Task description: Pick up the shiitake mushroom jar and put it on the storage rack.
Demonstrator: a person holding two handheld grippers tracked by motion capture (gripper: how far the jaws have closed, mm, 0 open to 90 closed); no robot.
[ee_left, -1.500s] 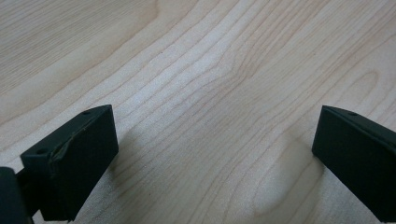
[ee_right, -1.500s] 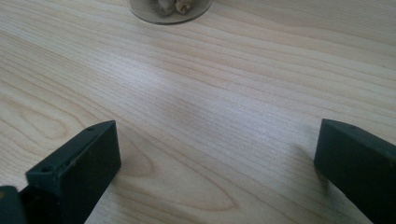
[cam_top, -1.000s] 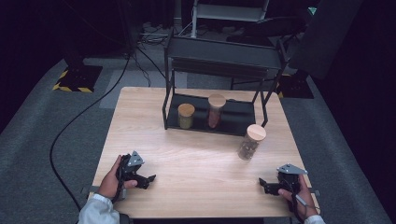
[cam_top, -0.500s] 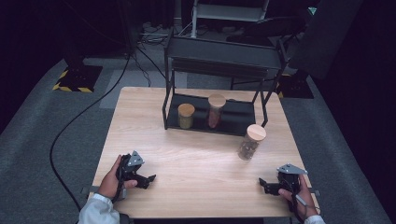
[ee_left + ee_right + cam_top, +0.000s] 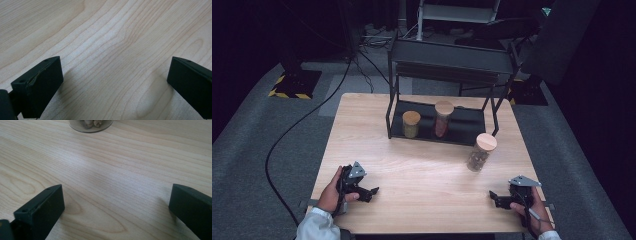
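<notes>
Table [image 5: 422, 170], light wood, carries all items. Black two-tier rack [image 5: 447, 65] stands at the far edge, centred. On its lower shelf stand two cork-lidded jars: a short one [image 5: 411, 124] toward the left and a taller one [image 5: 443, 119] just beside it to the right.

Third jar [image 5: 480, 152], cork-lidded with pale brown contents, stands on the bare tabletop just outside the rack's front right leg, toward the right edge. High view gives its full height and lid; right gripper view gives its glass base [image 5: 90, 125] alone, at the top of that view, with lumpy contents visible through the wall.

Left gripper [image 5: 371, 191] rests near the near left corner, held in a hand [image 5: 332, 192]. Right gripper [image 5: 495, 197] rests near the near right corner, held in a hand [image 5: 534, 210], well apart from the third jar. Jaw spacing is unclear in the high view; each gripper view shows its own jaws set wide apart over bare wood grain, clamping nothing.
</notes>
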